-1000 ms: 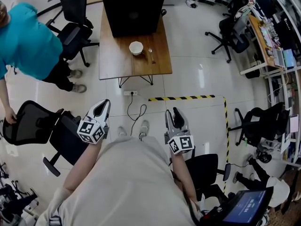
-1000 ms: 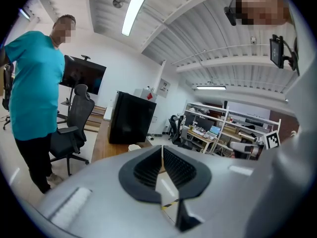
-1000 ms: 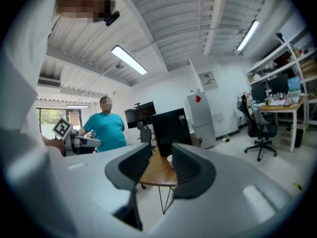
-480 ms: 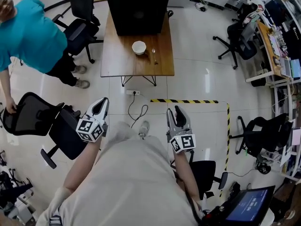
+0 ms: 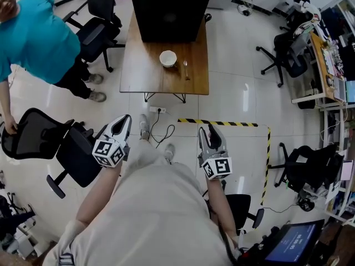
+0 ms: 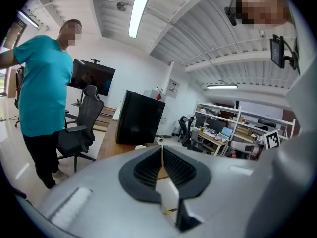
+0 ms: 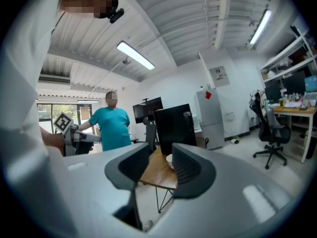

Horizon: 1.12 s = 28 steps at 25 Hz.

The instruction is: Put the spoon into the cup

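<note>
A white cup (image 5: 168, 58) stands on a low wooden table (image 5: 144, 76) far ahead, and a metal spoon (image 5: 186, 68) lies on the wood just to its right. Both grippers are held at waist height over the floor, well short of the table. My left gripper (image 5: 120, 124) has its jaws together with nothing in them; its own view shows the left gripper (image 6: 162, 150) aimed at the table (image 6: 106, 150). My right gripper (image 5: 209, 133) stands slightly open and empty. Between the jaws of the right gripper (image 7: 161, 153) I see the cup (image 7: 170, 158) on the table (image 7: 158, 175).
A black box (image 5: 169, 10) fills the table's far end. A person in a teal shirt (image 5: 33, 37) stands at left holding an office chair (image 5: 33, 140). More chairs (image 5: 288, 60) stand right. Yellow-black tape (image 5: 222, 122) and a power strip with cable (image 5: 157, 111) lie on the floor.
The person carrying the grippers has stepped forward: the table sits lower and nearer in the head view, and a foot now shows ahead. Both grippers keep their pose.
</note>
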Each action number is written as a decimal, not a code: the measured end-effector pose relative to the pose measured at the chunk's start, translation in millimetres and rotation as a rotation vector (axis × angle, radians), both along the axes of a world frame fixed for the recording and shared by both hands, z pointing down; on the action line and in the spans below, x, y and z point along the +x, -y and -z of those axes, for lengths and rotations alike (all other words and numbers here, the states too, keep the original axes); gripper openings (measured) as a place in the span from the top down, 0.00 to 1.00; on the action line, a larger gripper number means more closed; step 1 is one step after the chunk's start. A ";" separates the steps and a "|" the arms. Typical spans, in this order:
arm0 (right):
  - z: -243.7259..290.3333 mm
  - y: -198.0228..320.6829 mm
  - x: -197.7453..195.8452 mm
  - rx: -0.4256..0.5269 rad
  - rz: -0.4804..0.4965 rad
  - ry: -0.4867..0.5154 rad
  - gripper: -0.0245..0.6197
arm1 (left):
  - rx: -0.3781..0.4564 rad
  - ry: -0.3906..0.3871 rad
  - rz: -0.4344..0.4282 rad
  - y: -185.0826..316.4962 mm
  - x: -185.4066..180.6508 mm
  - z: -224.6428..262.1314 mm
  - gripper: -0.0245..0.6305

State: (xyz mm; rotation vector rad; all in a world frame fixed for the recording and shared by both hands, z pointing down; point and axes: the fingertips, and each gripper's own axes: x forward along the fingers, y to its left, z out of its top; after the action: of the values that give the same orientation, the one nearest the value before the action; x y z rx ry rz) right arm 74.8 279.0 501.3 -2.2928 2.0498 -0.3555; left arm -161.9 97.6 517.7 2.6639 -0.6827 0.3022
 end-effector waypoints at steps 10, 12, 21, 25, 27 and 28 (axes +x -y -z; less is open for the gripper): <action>-2.8 70.5 17.7 -0.039 -0.096 -0.020 0.75 | -0.001 0.013 -0.164 77.3 48.7 -1.4 0.94; -2.6 87.3 23.0 -0.045 -0.119 -0.016 0.75 | 0.001 0.014 -0.192 97.0 58.5 0.0 0.94; -16.3 155.6 32.6 -0.081 -0.199 -0.007 0.75 | 0.002 0.018 -0.304 171.1 81.1 -6.3 0.94; -24.8 178.2 36.0 -0.110 -0.229 -0.018 0.75 | -0.011 0.017 -0.335 197.2 87.2 -12.3 0.94; -28.7 187.2 38.5 -0.135 -0.240 -0.028 0.75 | -0.024 0.010 -0.349 206.2 91.8 -13.6 0.94; -31.1 190.2 39.5 -0.149 -0.244 -0.034 0.75 | -0.031 0.006 -0.358 208.6 93.9 -14.0 0.94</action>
State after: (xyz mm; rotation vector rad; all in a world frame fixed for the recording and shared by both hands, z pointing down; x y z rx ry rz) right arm 114.3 88.8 532.4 -2.6160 1.7827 -0.4715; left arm -68.0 -111.0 531.7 2.7461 -0.1951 0.4116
